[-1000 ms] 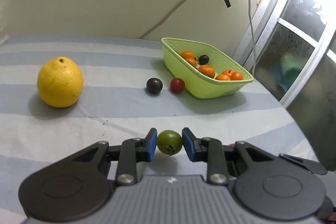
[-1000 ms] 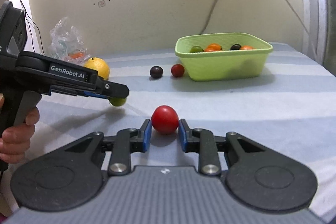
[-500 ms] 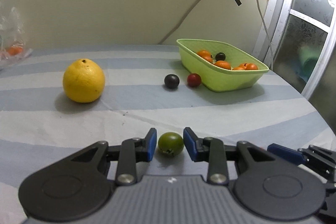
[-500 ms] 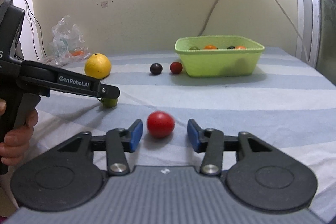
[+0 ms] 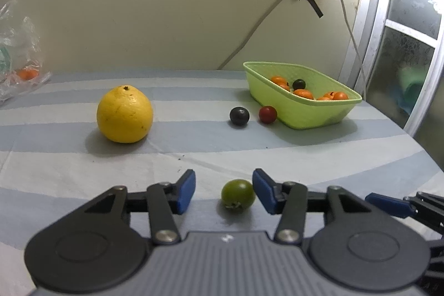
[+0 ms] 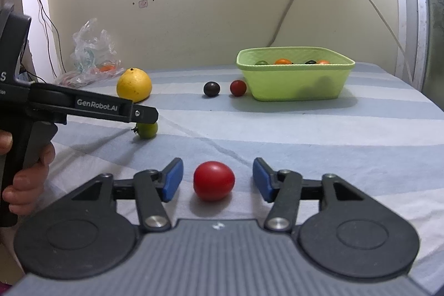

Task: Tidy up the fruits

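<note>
My left gripper [image 5: 224, 189] is open, with a small green tomato [image 5: 238, 194] lying on the cloth between its blue pads, close to the right one. My right gripper [image 6: 217, 179] is open around a red tomato [image 6: 213, 181] that rests on the cloth. The green tomato also shows in the right wrist view [image 6: 147, 129], under the left gripper's tip. A lime green basket [image 5: 302, 93] at the back right holds several orange fruits and a dark one. A dark fruit [image 5: 239, 116] and a small red tomato [image 5: 267, 114] lie beside it.
A large yellow citrus [image 5: 125, 114] sits on the striped tablecloth [image 5: 194, 140] at the left. A crumpled plastic bag [image 6: 91, 54] lies by the back wall. A cable [image 5: 344, 4] hangs down the wall near the window frame [image 5: 388, 46] on the right.
Both grippers have opened and let go: the green tomato and the red tomato now rest on the cloth between wide jaws. Both grippers have come lower toward the table.
</note>
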A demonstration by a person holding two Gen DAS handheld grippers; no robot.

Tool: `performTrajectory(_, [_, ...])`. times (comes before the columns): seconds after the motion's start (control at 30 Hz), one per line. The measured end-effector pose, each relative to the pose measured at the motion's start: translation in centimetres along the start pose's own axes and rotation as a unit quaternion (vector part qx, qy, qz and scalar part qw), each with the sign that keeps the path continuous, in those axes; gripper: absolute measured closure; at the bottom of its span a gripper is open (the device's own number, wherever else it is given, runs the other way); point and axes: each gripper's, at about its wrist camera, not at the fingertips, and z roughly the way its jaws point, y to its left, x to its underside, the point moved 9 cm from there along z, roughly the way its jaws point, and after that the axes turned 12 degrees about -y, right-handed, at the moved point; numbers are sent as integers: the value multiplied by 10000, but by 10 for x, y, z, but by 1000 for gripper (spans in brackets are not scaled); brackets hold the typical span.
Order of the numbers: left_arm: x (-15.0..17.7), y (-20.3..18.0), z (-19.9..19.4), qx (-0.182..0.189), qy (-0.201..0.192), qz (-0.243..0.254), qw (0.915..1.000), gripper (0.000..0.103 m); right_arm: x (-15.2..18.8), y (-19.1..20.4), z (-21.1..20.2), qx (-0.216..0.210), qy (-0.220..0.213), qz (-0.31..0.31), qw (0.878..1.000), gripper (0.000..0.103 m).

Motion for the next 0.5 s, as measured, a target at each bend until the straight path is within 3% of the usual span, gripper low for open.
performTrajectory(0.2, [6,12,-6,200,-231,11,9995,42,0,-2,0,-128,16,-33,9999,44])
performTrajectory(0.5, [2,11,-12,558,-452,-176,9973,44,-2,-2,-2,-219,-56,35,9997,44])
